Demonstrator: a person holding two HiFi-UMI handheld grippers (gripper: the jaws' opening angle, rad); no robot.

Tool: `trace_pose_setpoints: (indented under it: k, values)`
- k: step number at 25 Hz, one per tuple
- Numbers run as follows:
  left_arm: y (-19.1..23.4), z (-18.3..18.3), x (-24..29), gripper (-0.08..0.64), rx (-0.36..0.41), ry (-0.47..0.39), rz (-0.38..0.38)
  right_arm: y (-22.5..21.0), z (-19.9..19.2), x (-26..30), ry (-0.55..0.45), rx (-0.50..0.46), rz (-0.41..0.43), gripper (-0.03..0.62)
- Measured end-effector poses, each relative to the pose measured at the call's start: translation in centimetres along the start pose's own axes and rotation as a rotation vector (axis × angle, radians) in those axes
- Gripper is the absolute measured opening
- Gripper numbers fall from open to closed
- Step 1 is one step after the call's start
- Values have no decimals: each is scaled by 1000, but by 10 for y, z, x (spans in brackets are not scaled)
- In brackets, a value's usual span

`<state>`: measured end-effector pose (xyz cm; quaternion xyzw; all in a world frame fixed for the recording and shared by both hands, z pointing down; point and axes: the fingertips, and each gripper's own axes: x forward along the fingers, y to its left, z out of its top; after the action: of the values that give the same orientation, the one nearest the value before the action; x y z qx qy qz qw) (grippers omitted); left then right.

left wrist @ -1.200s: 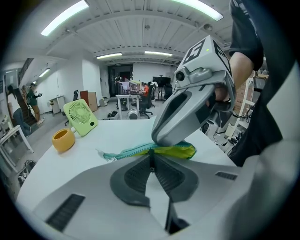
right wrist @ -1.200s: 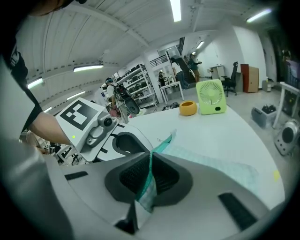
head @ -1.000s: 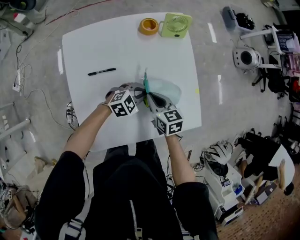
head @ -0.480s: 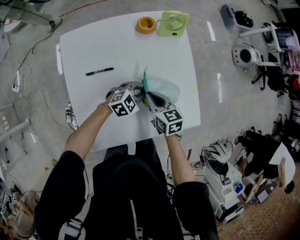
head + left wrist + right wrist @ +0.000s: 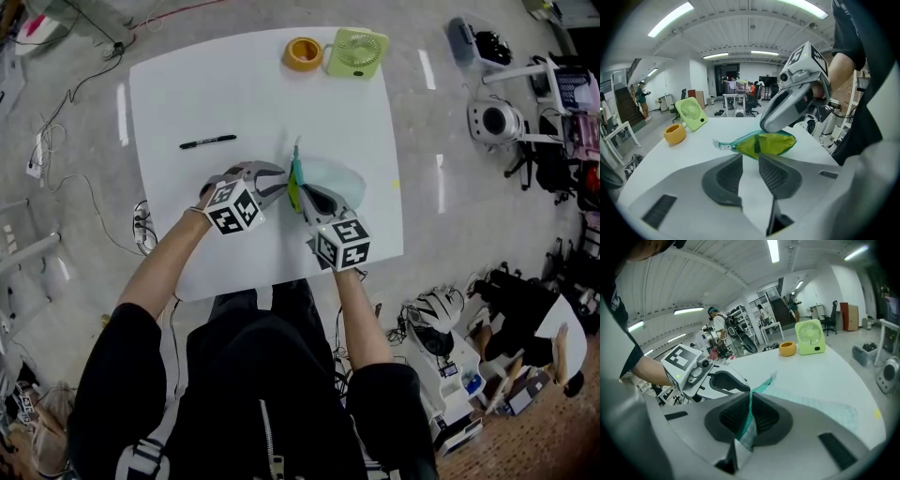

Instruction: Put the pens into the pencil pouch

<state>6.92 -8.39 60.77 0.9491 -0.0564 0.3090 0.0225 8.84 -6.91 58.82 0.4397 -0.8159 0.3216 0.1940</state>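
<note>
The teal mesh pencil pouch point(image 5: 328, 178) lies mid-table, its mouth held up and showing a yellow-green lining point(image 5: 766, 143). My right gripper point(image 5: 304, 195) is shut on the pouch's teal zipper edge point(image 5: 751, 404), which runs between its pads. My left gripper point(image 5: 277, 180) sits just left of the pouch mouth. Its jaws have just been opening and stand apart point(image 5: 750, 160) with nothing between them. A black pen point(image 5: 207, 142) lies alone on the table, far left of the pouch. A dark stripe shows inside the pouch mouth; I cannot tell what it is.
An orange tape roll point(image 5: 302, 53) and a green desk fan point(image 5: 355, 51) stand at the table's far edge point(image 5: 244, 37). The floor round the table holds cables and equipment point(image 5: 494, 117). People stand far off in the room.
My left gripper has opened, let go of the pouch's edge and drawn back a little to the left. The right gripper keeps its hold and has not moved.
</note>
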Motion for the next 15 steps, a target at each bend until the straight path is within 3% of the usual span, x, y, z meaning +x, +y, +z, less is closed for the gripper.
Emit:
trace_pose_setpoints:
  k: [8,15]
  values:
    - [33,-25,-44,190,-72,3,94,-2,-1,3,12,6,-11,26]
    - [53,-69,-82,201,-71,79,154,0,-2,3,13,12,-14,28]
